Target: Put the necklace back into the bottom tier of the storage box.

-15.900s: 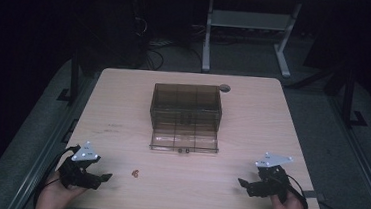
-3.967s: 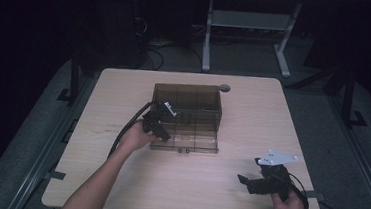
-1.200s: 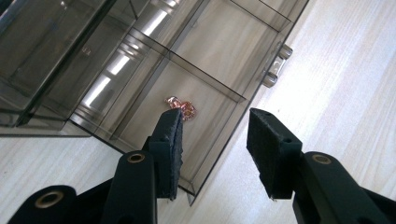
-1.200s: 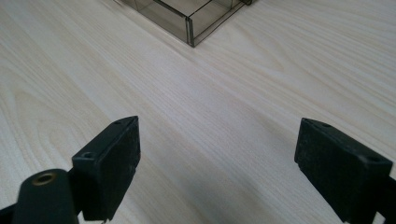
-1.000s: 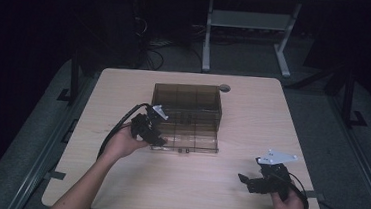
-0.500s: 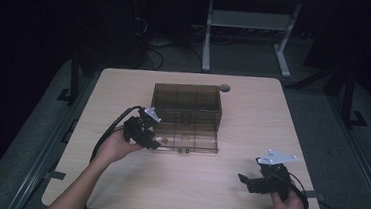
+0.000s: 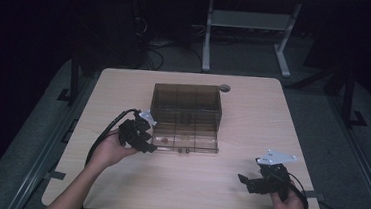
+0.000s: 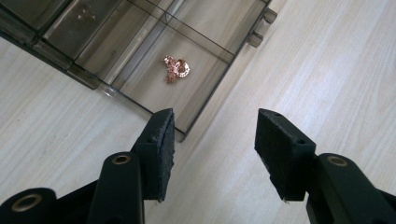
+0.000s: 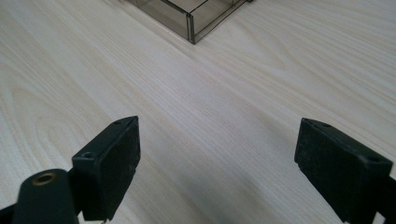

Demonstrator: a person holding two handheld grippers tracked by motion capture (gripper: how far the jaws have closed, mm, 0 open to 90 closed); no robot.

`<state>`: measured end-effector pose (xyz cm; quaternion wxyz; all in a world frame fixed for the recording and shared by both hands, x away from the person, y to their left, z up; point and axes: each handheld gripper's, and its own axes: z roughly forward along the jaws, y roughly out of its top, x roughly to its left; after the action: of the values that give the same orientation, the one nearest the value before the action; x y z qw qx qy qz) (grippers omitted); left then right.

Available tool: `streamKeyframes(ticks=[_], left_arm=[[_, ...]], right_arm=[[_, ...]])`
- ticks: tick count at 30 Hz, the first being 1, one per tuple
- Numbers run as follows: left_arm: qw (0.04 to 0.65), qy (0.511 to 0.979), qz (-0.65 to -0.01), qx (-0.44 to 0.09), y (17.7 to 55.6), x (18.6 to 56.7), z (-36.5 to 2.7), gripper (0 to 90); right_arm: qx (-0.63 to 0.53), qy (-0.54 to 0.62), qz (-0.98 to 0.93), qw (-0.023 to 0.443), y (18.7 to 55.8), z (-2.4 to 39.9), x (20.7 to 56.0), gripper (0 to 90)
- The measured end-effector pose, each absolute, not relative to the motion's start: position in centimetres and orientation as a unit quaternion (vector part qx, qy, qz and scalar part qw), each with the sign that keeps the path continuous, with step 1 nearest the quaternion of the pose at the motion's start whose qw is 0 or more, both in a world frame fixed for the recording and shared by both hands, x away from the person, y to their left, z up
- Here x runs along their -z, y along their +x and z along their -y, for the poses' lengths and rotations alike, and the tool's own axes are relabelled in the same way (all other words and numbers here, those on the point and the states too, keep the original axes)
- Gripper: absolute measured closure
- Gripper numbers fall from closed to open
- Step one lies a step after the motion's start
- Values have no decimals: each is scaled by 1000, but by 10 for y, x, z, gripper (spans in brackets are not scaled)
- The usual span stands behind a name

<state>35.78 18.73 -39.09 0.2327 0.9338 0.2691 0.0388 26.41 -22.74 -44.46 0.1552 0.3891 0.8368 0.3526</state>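
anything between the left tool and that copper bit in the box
Only the box's low front wall. The copper bit lies uncovered in an open compartment, and the left tool hangs open just outside that wall.

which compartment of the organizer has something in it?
The front-left corner compartment of the organizer, nearest the left gripper: a small copper trinket lies in it. The others look empty.

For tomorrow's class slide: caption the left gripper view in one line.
Open left gripper above table, copper trinket lying in organizer compartment ahead.
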Motion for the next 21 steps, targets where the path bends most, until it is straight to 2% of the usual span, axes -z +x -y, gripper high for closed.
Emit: streamKeyframes(ticks=[21], left_arm=[[249,929,-272,-40,333,389,-202,359]], right_arm=[[-351,390,-837,153,264,226,445,138]])
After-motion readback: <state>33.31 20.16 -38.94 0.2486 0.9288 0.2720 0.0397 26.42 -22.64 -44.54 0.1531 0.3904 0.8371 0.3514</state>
